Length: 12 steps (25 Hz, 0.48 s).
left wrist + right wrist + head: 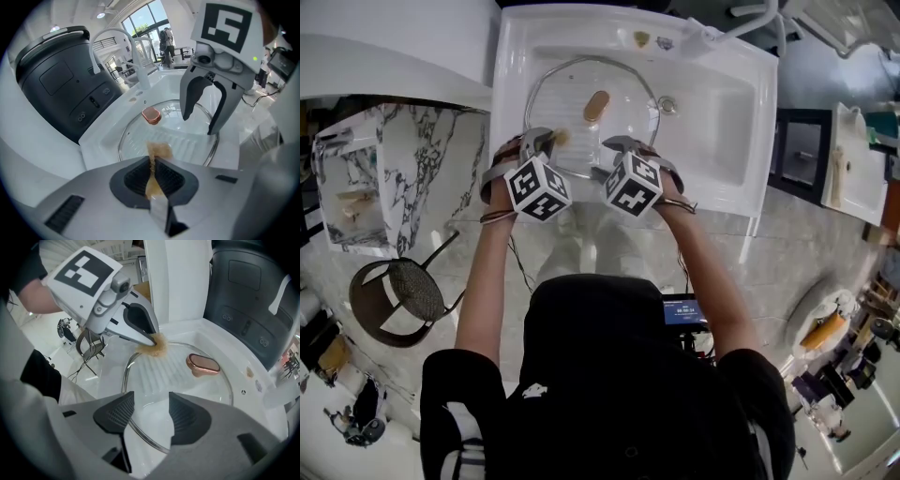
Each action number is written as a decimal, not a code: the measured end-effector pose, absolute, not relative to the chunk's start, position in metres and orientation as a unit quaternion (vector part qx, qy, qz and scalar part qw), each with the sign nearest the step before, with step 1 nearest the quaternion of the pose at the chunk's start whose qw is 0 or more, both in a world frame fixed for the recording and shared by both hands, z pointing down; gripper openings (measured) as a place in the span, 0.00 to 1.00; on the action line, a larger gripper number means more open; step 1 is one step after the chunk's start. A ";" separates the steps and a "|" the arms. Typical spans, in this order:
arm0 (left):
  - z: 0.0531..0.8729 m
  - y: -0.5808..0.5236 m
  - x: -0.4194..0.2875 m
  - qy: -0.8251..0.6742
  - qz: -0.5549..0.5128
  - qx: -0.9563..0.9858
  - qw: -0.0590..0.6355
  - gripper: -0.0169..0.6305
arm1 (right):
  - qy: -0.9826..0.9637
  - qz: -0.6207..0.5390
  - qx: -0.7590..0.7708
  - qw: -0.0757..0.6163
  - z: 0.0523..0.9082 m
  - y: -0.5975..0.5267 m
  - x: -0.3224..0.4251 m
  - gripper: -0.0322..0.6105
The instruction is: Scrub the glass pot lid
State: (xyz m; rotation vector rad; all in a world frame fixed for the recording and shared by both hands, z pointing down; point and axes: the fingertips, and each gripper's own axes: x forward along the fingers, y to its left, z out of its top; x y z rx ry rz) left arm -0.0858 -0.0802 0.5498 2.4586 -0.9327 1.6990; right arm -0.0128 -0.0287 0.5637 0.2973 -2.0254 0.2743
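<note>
The glass pot lid [581, 122] lies flat in the white sink [731, 122], its copper-coloured knob [595, 105] facing up. My left gripper [553, 141] is shut on a tan scrub pad [562, 137], and the pad rests on the lid's near left part. In the left gripper view the pad [158, 151] sticks out of the left gripper [153, 161] over the lid [187, 140]. My right gripper [614, 146] stands open at the lid's near edge. In the right gripper view the lid's metal rim [140, 437] runs between the jaws of the right gripper [151, 401], without touching them.
A faucet [741, 23] stands at the sink's far right corner, and the drain [667, 105] is right of the lid. A black appliance [56, 79] sits beside the sink. A marble counter [422, 150] and a wire stool [403, 295] are at the left.
</note>
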 end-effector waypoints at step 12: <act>0.501 -0.054 -0.088 -0.340 0.479 0.807 0.059 0.05 | -0.845 0.140 0.201 0.475 0.520 -0.044 0.001 0.17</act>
